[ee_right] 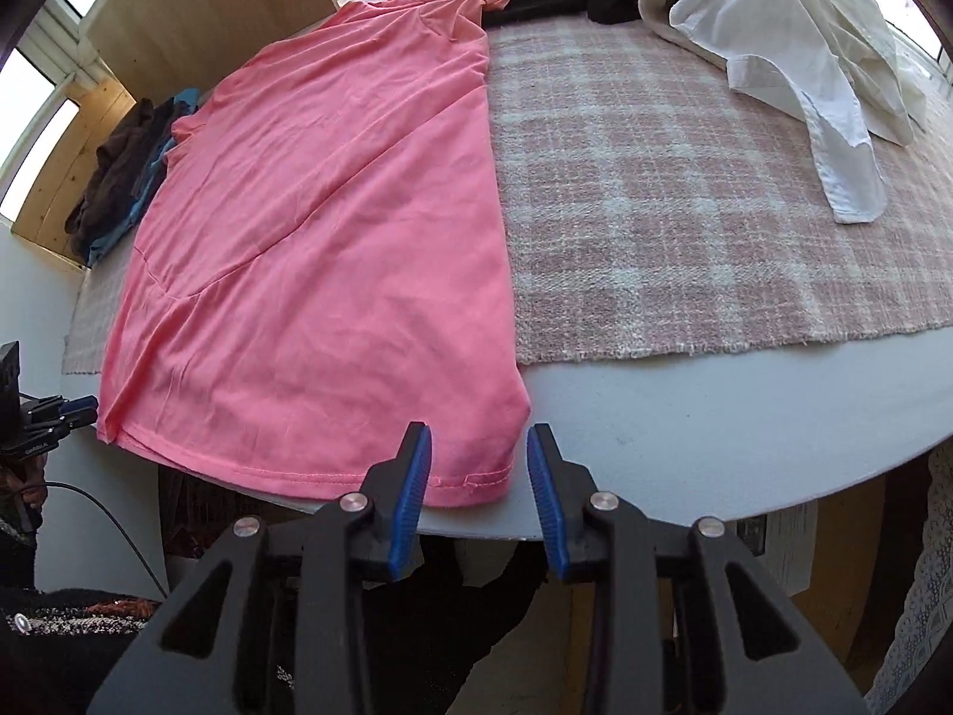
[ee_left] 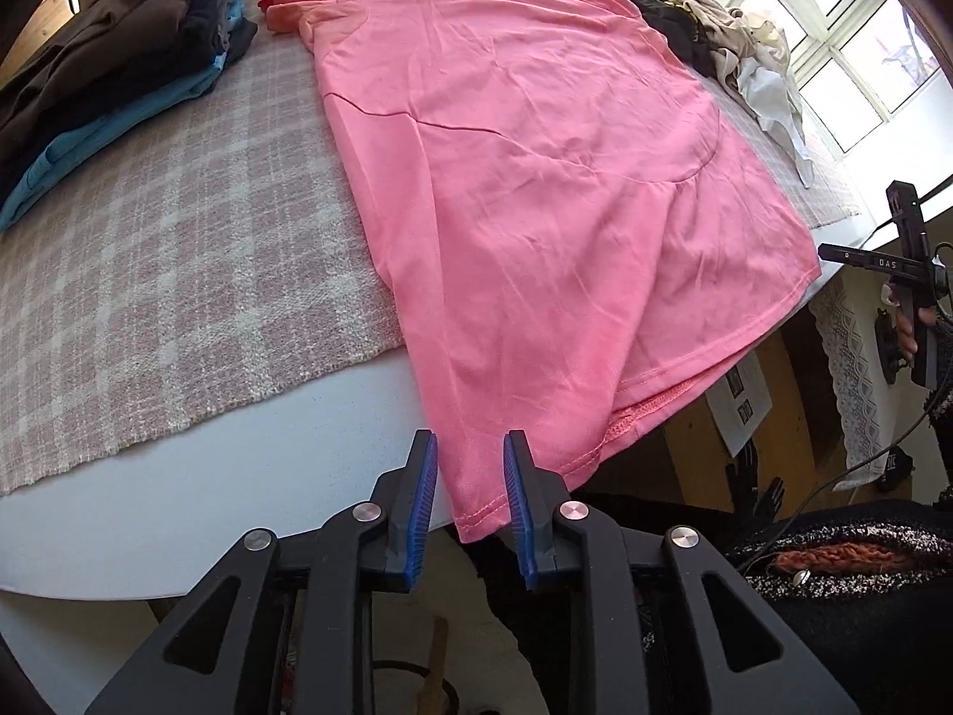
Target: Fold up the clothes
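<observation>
A pink T-shirt (ee_left: 536, 179) (ee_right: 333, 226) lies spread flat on a pink plaid cloth (ee_left: 149, 298) (ee_right: 685, 208), its hem hanging over the near edge of the white table (ee_left: 208, 494) (ee_right: 715, 417). My left gripper (ee_left: 469, 453) points down at one hem corner. The fabric sits between its blue pads (ee_left: 424, 494), which stand apart and do not pinch it. My right gripper (ee_right: 478, 447) is over the other hem corner, jaws apart, with the hem lying loose between them. Each gripper shows small at the side of the other's view: the right gripper (ee_left: 911, 274), the left gripper (ee_right: 53, 411).
A folded stack of brown, dark and blue clothes (ee_left: 119, 59) (ee_right: 131, 173) sits at the table's far left. A loose heap of white, beige and black garments (ee_left: 732, 42) (ee_right: 804, 59) lies at the far right by the windows. A person's dark knitted sleeve (ee_left: 863, 548) is below the table edge.
</observation>
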`<state>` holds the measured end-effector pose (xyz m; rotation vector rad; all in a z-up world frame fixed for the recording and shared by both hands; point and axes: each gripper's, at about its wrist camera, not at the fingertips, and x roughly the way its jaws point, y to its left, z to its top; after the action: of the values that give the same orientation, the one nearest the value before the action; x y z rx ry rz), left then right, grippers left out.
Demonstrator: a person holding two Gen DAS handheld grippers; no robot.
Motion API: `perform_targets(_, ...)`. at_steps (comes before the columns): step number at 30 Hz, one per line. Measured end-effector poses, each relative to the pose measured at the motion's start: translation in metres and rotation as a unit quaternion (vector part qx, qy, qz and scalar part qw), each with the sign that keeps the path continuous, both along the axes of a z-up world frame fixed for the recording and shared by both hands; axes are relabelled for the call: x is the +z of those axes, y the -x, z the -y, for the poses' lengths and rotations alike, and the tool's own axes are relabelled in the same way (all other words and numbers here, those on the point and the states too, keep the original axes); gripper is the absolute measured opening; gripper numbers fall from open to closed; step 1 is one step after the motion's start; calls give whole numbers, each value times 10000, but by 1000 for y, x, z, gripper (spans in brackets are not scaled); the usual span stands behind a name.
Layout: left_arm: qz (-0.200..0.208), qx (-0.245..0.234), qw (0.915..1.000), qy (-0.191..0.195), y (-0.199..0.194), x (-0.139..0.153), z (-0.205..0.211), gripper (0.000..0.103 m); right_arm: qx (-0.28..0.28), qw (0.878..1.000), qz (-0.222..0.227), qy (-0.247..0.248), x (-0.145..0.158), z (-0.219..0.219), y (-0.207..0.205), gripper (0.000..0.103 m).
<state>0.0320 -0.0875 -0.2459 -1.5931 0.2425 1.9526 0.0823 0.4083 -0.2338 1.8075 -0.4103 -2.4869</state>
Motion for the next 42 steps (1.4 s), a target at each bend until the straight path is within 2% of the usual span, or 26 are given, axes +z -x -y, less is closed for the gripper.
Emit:
perform_targets(2, 7, -22, 10000, 41, 0, -3, -2, 23, 114, 9999, 114, 21, -4, 5, 3, 29)
perform_targets(3, 6, -13, 10000, 74, 0, -4, -4, 23, 171, 9997, 171, 32, -6, 7, 4, 12)
perform_targets(4, 6, -5, 9999, 107, 0, -5, -5, 23, 227, 9995, 212, 9, -6, 10, 5, 4)
perform_targets(6, 4, 12, 9999, 172, -1, -7, -8, 23, 318, 9992, 222, -134, -2, 12, 5, 4)
perform_targets(8, 18, 32, 9996, 272, -1, -10, -8, 23, 313, 9993, 180, -73, 8, 8, 3, 3)
perform_targets(11, 17, 132, 9994, 321, -1, -13, -1, 23, 74, 9999, 60, 90, 25, -10, 1, 3)
perform_targets(13, 40, 168, 9995, 273, -1, -13, 2, 22, -65, 9999, 126, 0, 25, -17, 3, 3)
perform_targets(17, -93, 62, 9993, 345, 0, -12, 2, 16, -4, 9965, 704, -453, 2, -13, 9, 4)
perform_targets(19, -70, 69, 9993, 368, 1, -12, 1, 12, 22, 9952, 794, -566, 1, -11, 10, 6)
perform_targets(20, -53, 82, 9992, 376, 2, -12, 1, 11, -30, 9936, 815, -778, 6, -10, 9, 12)
perform_targets(22, -8, 153, 9992, 375, 1, -10, 5, 9, -85, 9917, 625, -1119, 23, -6, 5, 14)
perform_targets(24, -48, 237, 9992, 325, -4, 0, 8, 8, 137, 9929, 325, -1137, 42, 9, -2, 19)
perform_targets(25, -66, 219, 9995, 238, -8, 6, 8, 7, 323, 9944, 258, -977, 46, 21, -2, 21)
perform_targets(28, -168, 52, 9998, -33, -22, 24, -4, 7, 857, 9951, 133, -479, 47, 66, 2, 23)
perform_targets(30, -236, -288, 9992, -155, -27, 29, -24, 7, 1344, 9906, -9, -256, 42, 104, 8, 23)
perform_targets(33, -328, -803, 9960, -233, -33, 34, -50, 8, 2153, 9763, -133, -164, 32, 166, 13, 23)
perform_targets(35, -332, -1033, 9941, -51, -37, 27, -63, 9, 2711, 9624, -172, -68, 23, 201, 12, 23)
perform_targets(37, -285, -1125, 9931, 144, -38, 16, -68, 8, 3159, 9484, -188, -206, 14, 229, 11, 23)
perform_targets(39, -220, -1170, 9924, 320, -38, 5, -73, 8, 3452, 9373, -169, -458, 4, 247, 9, 23)
perform_targets(42, -158, -1072, 9930, 463, -32, -2, -68, 8, 3618, 9302, -133, -607, -5, 252, 9, 23)
